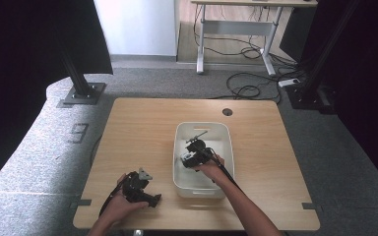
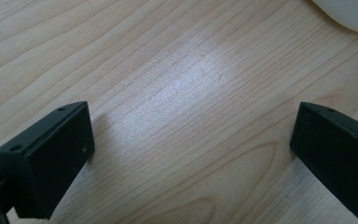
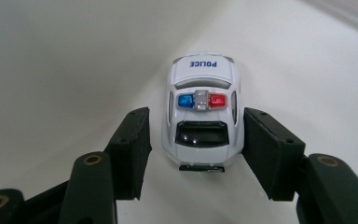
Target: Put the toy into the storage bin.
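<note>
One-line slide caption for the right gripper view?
Right gripper, jaws open, straddles a white toy police car on the floor of the white bin, gaps showing on both sides.

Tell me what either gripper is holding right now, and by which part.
Nothing is held. The right gripper straddles the toy police car in the white bin, gaps showing at both sides; the left gripper is open over the table.

One toy police car point(image 3: 201, 122) is sitting in one white bin point(image 1: 228, 142). Two lights are showing on its roof, one blue and one red. Two tongs are working here: the left tongs point(image 1: 139, 187) over the one wooden surface point(image 1: 142, 123), and the right tongs point(image 1: 195, 153) inside the bin. Two hands are holding them, one each.
</note>
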### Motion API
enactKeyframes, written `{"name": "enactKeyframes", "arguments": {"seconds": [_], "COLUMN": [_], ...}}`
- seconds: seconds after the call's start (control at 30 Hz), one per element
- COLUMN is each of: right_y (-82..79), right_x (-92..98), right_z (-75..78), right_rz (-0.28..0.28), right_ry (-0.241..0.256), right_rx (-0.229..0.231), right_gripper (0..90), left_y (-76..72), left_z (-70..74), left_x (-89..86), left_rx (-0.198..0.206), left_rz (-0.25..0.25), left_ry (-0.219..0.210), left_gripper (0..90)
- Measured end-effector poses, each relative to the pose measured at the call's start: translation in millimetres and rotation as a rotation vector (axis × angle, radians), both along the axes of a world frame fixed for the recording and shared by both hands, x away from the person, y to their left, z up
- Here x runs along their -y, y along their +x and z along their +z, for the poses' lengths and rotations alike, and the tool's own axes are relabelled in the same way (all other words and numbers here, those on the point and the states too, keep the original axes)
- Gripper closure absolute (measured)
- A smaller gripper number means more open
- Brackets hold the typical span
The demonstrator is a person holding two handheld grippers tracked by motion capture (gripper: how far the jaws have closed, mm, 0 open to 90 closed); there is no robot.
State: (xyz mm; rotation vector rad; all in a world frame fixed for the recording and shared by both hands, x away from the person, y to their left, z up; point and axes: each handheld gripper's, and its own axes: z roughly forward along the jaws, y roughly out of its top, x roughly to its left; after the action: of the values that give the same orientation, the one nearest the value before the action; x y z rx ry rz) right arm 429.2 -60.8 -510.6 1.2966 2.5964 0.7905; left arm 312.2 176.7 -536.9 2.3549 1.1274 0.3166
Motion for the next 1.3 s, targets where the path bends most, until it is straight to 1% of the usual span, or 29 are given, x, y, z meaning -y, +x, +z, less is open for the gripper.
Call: {"name": "enactKeyframes", "arguments": {"seconds": [0.07,0.1,0.13,0.2,0.3,0.47,0.53,0.6,0.7,0.73,0.8,0.83,0.9,1.0,1.2,1.3], "right_y": [-1.9,-2.5,-3.0,-4.8,-7.2,-9.2,-9.2,-9.9,-11.5,-12.7,-14.9,-16.2,-19.3,-24.7,-34.3,-39.9], "right_x": [-0.8,-0.8,-0.9,-1.3,-0.6,1.2,2.6,4.2,8.4,10.4,13.7,16.8,21.6,29.3,47.9,60.8], "right_z": [1.7,2.4,3.0,4.9,6.1,5.2,4.7,6.1,12.1,15.7,21.5,25.5,32.3,40.8,51.8,56.8], "right_rz": [-0.012,-0.019,-0.02,-0.014,-0.014,-0.012,-0.008,-0.012,-0.012,-0.011,-0.013,-0.006,-0.009,-0.009,-0.01,-0.013], "right_ry": [0.018,0.034,0.044,0.048,0.056,0.052,0.05,0.052,0.059,0.064,0.072,0.081,0.102,0.114,0.147,0.161], "right_rx": [-0.028,-0.045,-0.053,-0.048,-0.058,-0.074,-0.068,-0.05,-0.006,0.014,0.039,0.061,0.08,0.117,0.163,0.195], "right_gripper": [43.1,43.7,43.7,44.3,44.6,44.5,43.2,40.7,38.8,38.3,38.1,38.0,38.0,37.9,37.9,38.1], "left_y": [0.0,0.0,0.1,0.0,0.0,0.0,0.0,0.1,0.1,0.1,0.1,0.1,0.2,0.2,0.5,0.5], "left_z": [0.0,0.0,0.0,0.0,0.0,0.0,0.0,0.0,0.0,0.0,0.0,0.0,0.0,0.1,0.0,0.0], "left_x": [0.0,0.0,0.1,0.1,0.1,0.3,0.4,0.3,0.3,0.3,0.3,0.3,0.4,0.4,0.5,0.6], "left_rx": [0.0,0.0,0.0,0.0,0.0,0.0,0.0,0.0,0.001,0.0,0.001,0.001,0.0,0.0,0.0,0.001], "left_rz": [0.0,0.0,0.0,0.0,0.0,0.001,0.002,0.001,0.0,0.001,0.001,0.001,0.001,0.0,-0.001,0.0], "left_ry": [0.0,0.0,0.0,0.0,0.0,0.0,0.0,0.0,0.0,0.0,0.001,0.001,0.0,0.001,0.001,0.001], "left_gripper": [0.0,0.0,0.0,0.0,0.0,0.0,0.0,0.0,0.0,0.0,0.0,0.0,0.0,0.0,0.0,0.0]}}
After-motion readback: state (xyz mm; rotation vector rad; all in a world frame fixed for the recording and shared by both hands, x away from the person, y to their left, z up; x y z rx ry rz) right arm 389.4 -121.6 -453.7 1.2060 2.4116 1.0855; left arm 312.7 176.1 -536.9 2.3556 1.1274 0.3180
